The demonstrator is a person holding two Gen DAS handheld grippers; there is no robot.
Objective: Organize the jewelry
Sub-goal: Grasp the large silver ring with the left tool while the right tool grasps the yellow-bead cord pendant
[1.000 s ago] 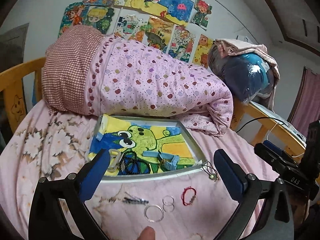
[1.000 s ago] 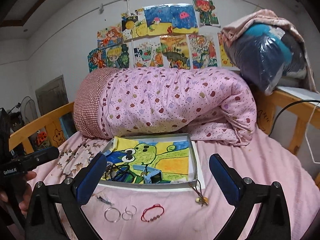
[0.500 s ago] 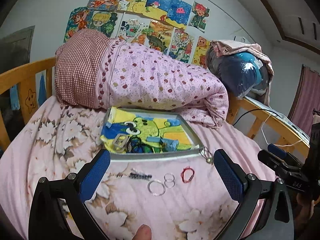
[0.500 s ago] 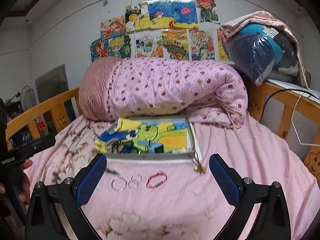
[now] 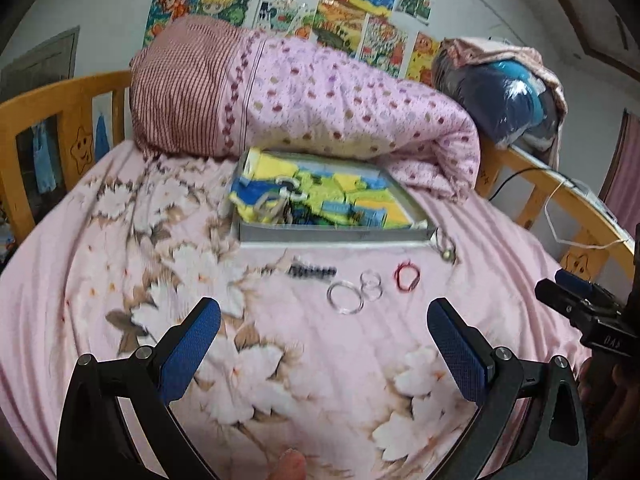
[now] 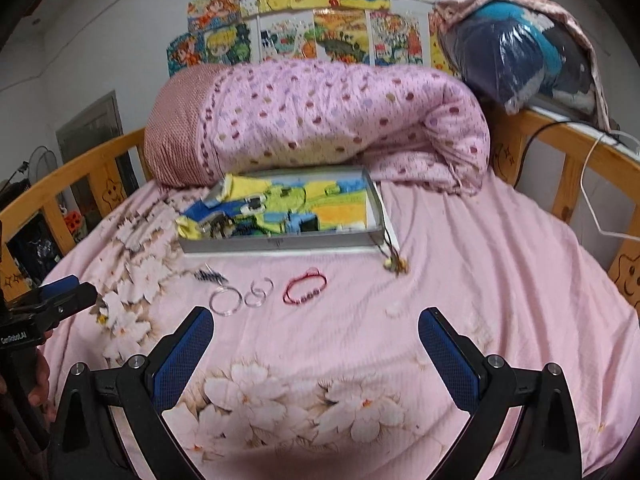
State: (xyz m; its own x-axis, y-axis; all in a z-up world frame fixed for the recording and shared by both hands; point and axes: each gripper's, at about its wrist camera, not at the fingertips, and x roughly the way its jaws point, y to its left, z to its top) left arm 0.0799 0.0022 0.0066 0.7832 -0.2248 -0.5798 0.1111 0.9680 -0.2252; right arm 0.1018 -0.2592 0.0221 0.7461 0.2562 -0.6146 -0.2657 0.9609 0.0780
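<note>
A grey tray (image 5: 332, 235) (image 6: 280, 245) with a cartoon lining holds several jewelry pieces and sits on the pink bed. In front of it lie a dark beaded piece (image 5: 312, 271) (image 6: 210, 277), a large clear ring (image 5: 345, 297) (image 6: 225, 302), a pair of small clear rings (image 5: 371, 283) (image 6: 260, 291), a red bracelet (image 5: 406, 276) (image 6: 305, 290) and a corded pendant (image 5: 445, 245) (image 6: 394, 262) at the tray's right corner. My left gripper (image 5: 323, 342) and right gripper (image 6: 315, 342) are both open and empty, well short of the pieces.
A rolled pink quilt (image 5: 320, 100) (image 6: 340, 120) lies behind the tray. Wooden bed rails (image 5: 52, 120) (image 6: 580, 168) run along both sides. A bagged blue bundle (image 5: 508, 104) rests on the right rail. Each gripper shows at the other view's edge (image 5: 588, 312) (image 6: 44, 308).
Both grippers have pulled back from the tray, so the tray and the loose pieces now sit farther away. Nothing was picked up.
</note>
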